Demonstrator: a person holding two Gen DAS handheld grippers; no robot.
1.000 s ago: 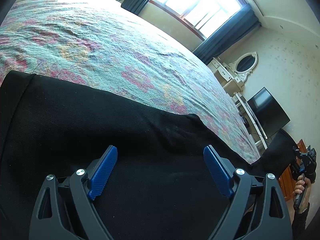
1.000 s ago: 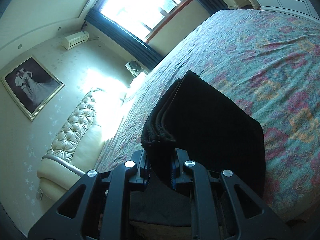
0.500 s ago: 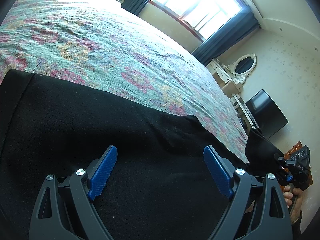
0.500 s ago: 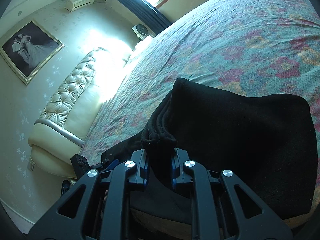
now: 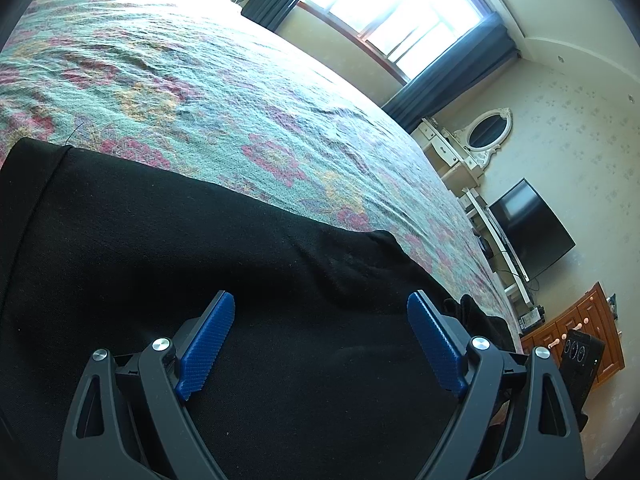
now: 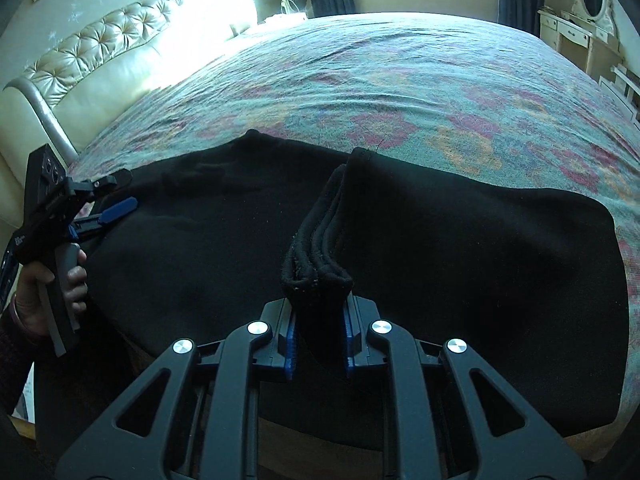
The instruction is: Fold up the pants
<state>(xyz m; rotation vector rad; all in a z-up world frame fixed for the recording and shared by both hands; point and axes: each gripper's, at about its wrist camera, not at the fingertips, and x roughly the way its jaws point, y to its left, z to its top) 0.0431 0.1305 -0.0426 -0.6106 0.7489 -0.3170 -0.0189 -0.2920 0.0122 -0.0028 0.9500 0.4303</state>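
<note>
Black pants (image 5: 168,264) lie flat on the floral bedspread, near the front edge of the bed. My left gripper (image 5: 320,320) is open, its blue pads spread just above the cloth at the waist end; it also shows in the right wrist view (image 6: 116,208), held in a hand at the left. My right gripper (image 6: 318,324) is shut on the bunched leg ends of the pants (image 6: 316,256), folded over the rest of the pants (image 6: 480,264).
The floral bedspread (image 6: 400,72) stretches away behind the pants. A tufted cream headboard (image 6: 100,52) stands at the left. A dresser with an oval mirror (image 5: 484,136), a dark TV (image 5: 528,228) and a wooden cabinet (image 5: 576,332) line the far wall.
My right gripper has carried the leg ends leftward over the pants, toward the waist, so the legs now lie doubled over. My left gripper has stayed open in place.
</note>
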